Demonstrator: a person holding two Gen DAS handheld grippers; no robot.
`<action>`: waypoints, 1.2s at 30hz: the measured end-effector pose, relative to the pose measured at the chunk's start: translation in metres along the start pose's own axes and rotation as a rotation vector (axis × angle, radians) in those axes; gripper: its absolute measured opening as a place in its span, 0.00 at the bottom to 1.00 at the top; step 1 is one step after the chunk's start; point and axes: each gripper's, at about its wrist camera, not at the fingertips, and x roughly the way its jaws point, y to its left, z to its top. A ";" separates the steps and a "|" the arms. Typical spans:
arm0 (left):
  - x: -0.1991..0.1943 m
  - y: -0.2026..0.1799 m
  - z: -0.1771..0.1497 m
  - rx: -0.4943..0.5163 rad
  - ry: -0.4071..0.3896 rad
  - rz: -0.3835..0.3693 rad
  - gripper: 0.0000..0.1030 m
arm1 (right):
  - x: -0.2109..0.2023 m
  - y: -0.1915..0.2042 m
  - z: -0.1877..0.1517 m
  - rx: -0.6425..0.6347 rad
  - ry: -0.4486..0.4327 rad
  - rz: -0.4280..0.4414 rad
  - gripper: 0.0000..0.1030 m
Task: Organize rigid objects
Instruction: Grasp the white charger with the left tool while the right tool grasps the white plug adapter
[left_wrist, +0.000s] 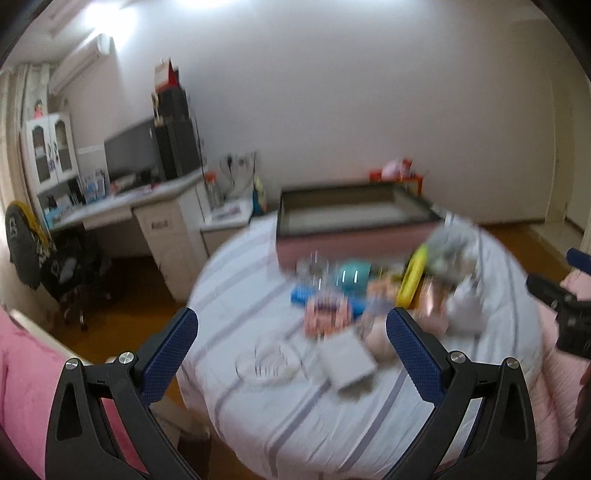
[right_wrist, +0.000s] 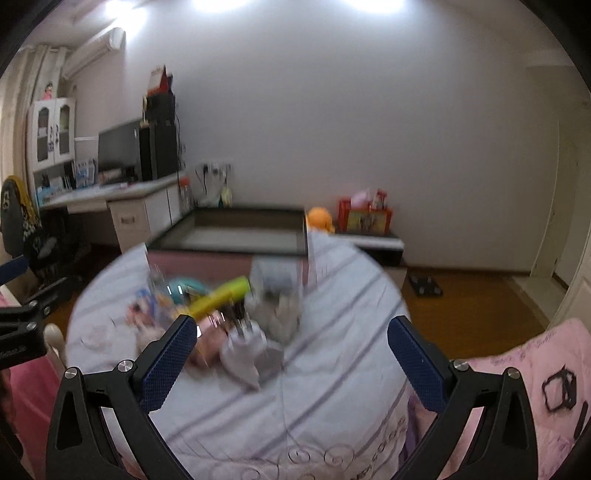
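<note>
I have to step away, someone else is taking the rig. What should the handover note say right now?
Left gripper: open, empty, above the table's near side.
Right gripper: open, empty, also above the table.
Things: a blurred pile on the striped cloth, including a yellow tube, teal case, grey box and clear dish.
The tray-like box behind the pile looks empty.
Done: nothing sorted, as far as can be seen.
Left: all of it.

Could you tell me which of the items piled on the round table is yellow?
The long yellow tube-shaped item, lying in the pile before the pink open box. Its neighbours are teal, blue, pink or grey.
</note>
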 end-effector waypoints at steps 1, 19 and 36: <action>0.009 -0.002 -0.007 -0.001 0.027 -0.004 1.00 | 0.007 -0.003 -0.006 0.005 0.021 0.000 1.00; 0.081 0.001 -0.030 -0.080 0.197 -0.170 1.00 | 0.068 0.008 -0.027 -0.031 0.167 0.066 1.00; 0.092 0.007 -0.038 -0.075 0.198 -0.114 0.72 | 0.112 0.012 -0.021 -0.080 0.240 0.170 0.70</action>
